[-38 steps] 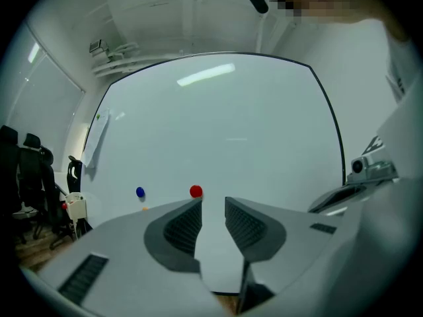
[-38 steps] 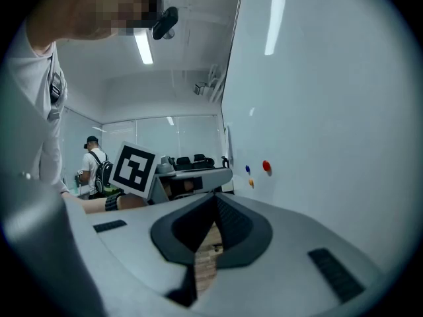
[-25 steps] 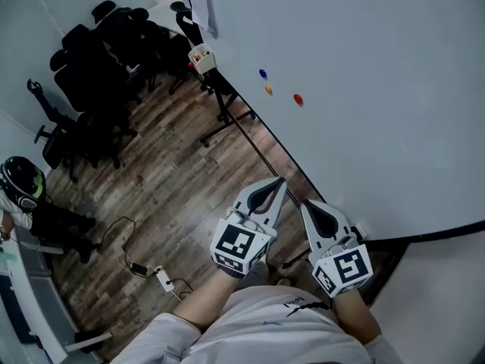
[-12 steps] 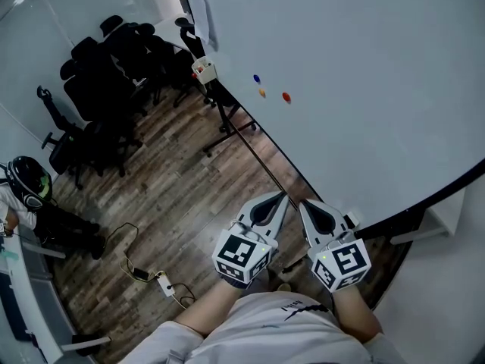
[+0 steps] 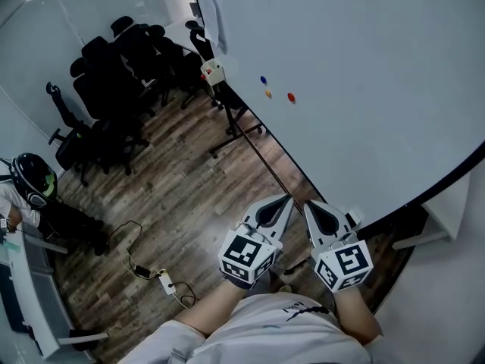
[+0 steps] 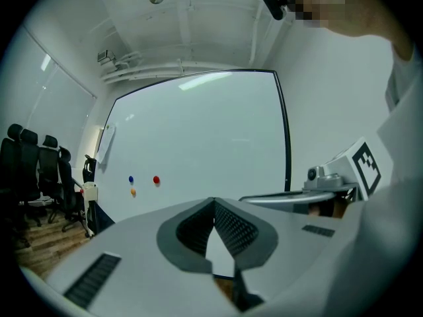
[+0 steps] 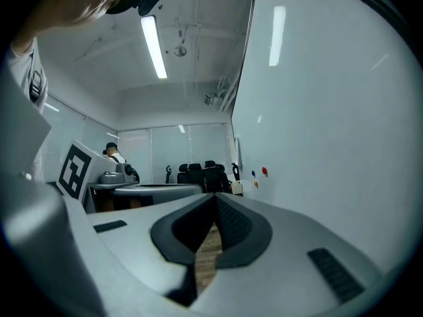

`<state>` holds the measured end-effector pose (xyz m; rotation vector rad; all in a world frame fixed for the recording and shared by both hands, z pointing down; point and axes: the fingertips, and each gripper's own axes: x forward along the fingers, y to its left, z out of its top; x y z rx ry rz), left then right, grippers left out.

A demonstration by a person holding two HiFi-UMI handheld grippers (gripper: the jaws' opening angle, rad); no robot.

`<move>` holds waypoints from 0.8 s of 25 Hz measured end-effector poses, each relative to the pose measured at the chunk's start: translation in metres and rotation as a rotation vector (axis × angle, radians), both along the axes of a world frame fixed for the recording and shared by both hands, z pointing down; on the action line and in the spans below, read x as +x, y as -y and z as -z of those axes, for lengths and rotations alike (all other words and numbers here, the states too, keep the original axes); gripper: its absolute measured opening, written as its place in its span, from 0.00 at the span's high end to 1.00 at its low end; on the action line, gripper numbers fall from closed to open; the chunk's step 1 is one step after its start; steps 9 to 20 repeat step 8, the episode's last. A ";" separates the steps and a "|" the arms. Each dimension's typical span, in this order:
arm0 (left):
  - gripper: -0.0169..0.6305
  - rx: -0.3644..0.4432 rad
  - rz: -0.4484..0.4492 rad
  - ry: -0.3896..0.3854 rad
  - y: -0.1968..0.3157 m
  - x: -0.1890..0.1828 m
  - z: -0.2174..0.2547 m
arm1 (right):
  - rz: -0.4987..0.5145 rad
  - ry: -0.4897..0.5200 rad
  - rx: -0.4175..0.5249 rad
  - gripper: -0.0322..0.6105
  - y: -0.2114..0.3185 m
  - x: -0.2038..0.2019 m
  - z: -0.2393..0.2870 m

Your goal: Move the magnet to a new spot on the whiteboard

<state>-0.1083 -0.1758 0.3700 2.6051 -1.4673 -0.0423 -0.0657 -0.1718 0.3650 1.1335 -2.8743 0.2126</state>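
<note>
Three small round magnets sit on the large whiteboard (image 5: 364,74): a red magnet (image 5: 292,97), an orange magnet (image 5: 267,93) and a blue magnet (image 5: 263,80). The left gripper view shows them too, the red magnet (image 6: 156,179), the orange magnet (image 6: 133,192) and the blue magnet (image 6: 131,179); the right gripper view shows the red magnet (image 7: 264,171) small and far. My left gripper (image 5: 285,199) and right gripper (image 5: 308,205) are held side by side low in front of the person, well short of the magnets. Both are shut with nothing in them.
A whiteboard stand leg (image 5: 236,130) rests on the wood floor (image 5: 174,196). Several black office chairs (image 5: 114,74) crowd the back left. A small holder (image 5: 212,71) hangs at the board's left edge. A power strip with cable (image 5: 161,280) lies on the floor; a person in a helmet (image 5: 30,180) sits far left.
The head view has shifted a little, so the magnets and chairs sit slightly differently in frame. Both grippers stay together, shut, in nearly the same place.
</note>
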 end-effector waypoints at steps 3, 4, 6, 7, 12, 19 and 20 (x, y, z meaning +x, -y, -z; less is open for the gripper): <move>0.95 0.001 0.004 0.006 -0.001 0.002 0.000 | 0.007 0.007 -0.005 0.93 -0.001 0.002 -0.004; 0.95 0.001 0.004 0.006 -0.001 0.003 -0.001 | 0.009 0.007 -0.006 0.93 -0.001 0.003 -0.005; 0.95 0.000 0.005 0.002 -0.001 0.006 -0.001 | 0.013 0.001 -0.003 0.93 -0.001 0.005 -0.005; 0.95 0.000 0.005 -0.001 0.000 0.007 -0.002 | 0.015 -0.004 -0.001 0.93 0.000 0.006 -0.005; 0.95 0.000 0.006 -0.004 0.000 0.008 -0.003 | 0.016 -0.009 0.002 0.93 0.000 0.007 -0.005; 0.95 0.000 0.006 -0.004 0.000 0.008 -0.003 | 0.016 -0.009 0.002 0.93 0.000 0.007 -0.005; 0.95 0.000 0.006 -0.004 0.000 0.008 -0.003 | 0.016 -0.009 0.002 0.93 0.000 0.007 -0.005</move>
